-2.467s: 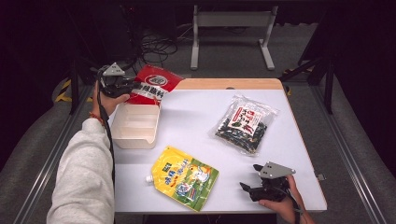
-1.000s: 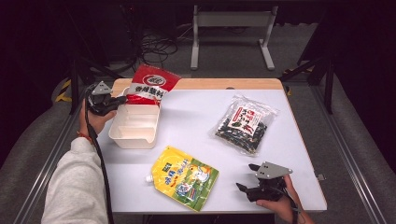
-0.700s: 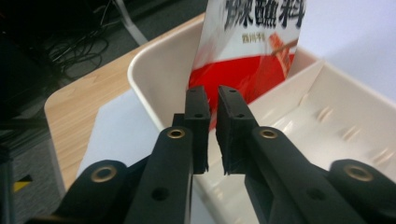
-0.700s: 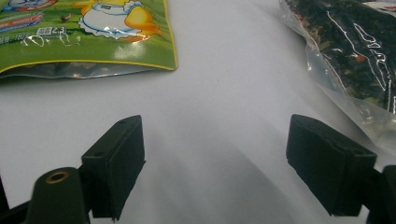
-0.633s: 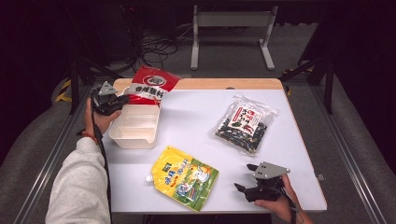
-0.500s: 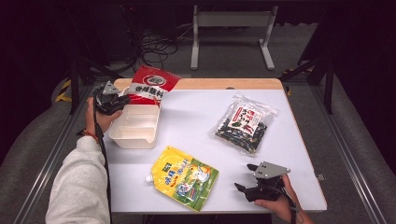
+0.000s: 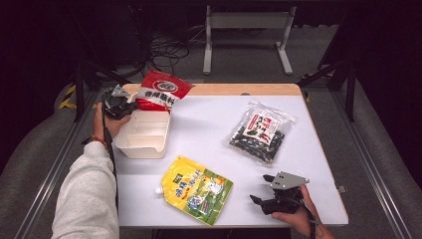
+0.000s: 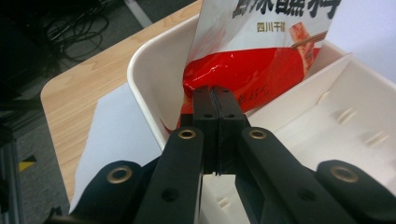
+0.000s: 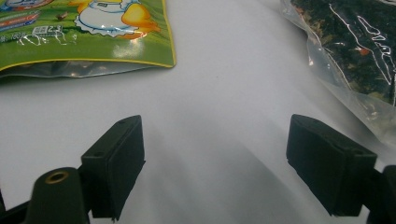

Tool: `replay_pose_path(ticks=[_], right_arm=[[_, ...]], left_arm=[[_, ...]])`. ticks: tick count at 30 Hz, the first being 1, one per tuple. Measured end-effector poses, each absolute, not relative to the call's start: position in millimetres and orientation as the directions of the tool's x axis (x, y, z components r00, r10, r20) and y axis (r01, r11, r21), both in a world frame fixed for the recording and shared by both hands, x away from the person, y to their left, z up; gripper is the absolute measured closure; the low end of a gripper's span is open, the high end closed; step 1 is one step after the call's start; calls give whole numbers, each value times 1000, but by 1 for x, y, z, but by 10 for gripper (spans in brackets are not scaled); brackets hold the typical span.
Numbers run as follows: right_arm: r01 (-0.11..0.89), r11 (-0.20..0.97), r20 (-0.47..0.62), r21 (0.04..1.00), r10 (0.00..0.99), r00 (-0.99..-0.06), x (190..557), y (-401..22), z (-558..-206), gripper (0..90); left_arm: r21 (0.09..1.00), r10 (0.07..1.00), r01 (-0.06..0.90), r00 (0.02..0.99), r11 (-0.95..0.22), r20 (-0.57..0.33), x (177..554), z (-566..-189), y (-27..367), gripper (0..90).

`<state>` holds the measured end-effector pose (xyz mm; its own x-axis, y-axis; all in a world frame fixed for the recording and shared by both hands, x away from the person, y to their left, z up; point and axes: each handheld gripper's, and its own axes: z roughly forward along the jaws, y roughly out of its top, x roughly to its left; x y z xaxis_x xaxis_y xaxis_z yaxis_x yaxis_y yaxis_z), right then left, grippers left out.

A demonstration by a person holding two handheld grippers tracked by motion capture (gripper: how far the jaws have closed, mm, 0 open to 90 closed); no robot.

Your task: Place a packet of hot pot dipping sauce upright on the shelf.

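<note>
Pinching the lower edge of the red snack bag (image 8: 247,70), the left gripper (image 7: 119,103) sits at the far left corner of the table (image 7: 209,124), its jaws pressed together on the foil. Compared with a couple of seconds ago, the gripper has drawn back toward the table's left edge and the white divided tray (image 7: 144,135) has slid a little with it; the red bag leans over the tray's far end, its bottom tucked inside the rim in the left gripper view. The right gripper (image 7: 271,199) remains low at the near right, jaws spread wide with nothing between them, hovering just above bare tabletop. Near it lies the yellow-green pouch (image 7: 196,189), flat, with a cartoon figure printed on it. A clear bag of dark dried bits (image 7: 261,132) lies well apart at the right. Chinese characters run across the red bag; "四川" can be read, the rest is cut off.
</note>
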<state>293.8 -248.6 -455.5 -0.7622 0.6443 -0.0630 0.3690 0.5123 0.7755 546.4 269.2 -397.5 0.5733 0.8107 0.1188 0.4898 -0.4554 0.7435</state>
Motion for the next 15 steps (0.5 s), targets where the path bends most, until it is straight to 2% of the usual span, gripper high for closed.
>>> replay_pose_path(ticks=[2, 3, 4, 5, 15], right_arm=[[368, 513, -62, 776, 643, -764, 294, -248, -455, 190], [367, 513, -63, 776, 643, -763, 293, -248, -455, 190], [366, 512, -64, 777, 643, -763, 293, -248, -455, 190], [364, 512, -67, 778, 644, -762, 293, -248, -454, 190], [363, 502, -65, 785, 649, -758, 293, -250, -452, 189]], left_arm=[[708, 787, 508, 607, -491, 111, 550, -403, 264, 900], [700, 793, 504, 590, -507, 150, 551, -405, 257, 900], [700, 793, 504, 590, -507, 150, 551, -405, 257, 900], [713, 796, 504, 592, -487, 125, 552, -404, 257, 900], [788, 808, 462, 584, -407, 75, 535, -389, 276, 892]])
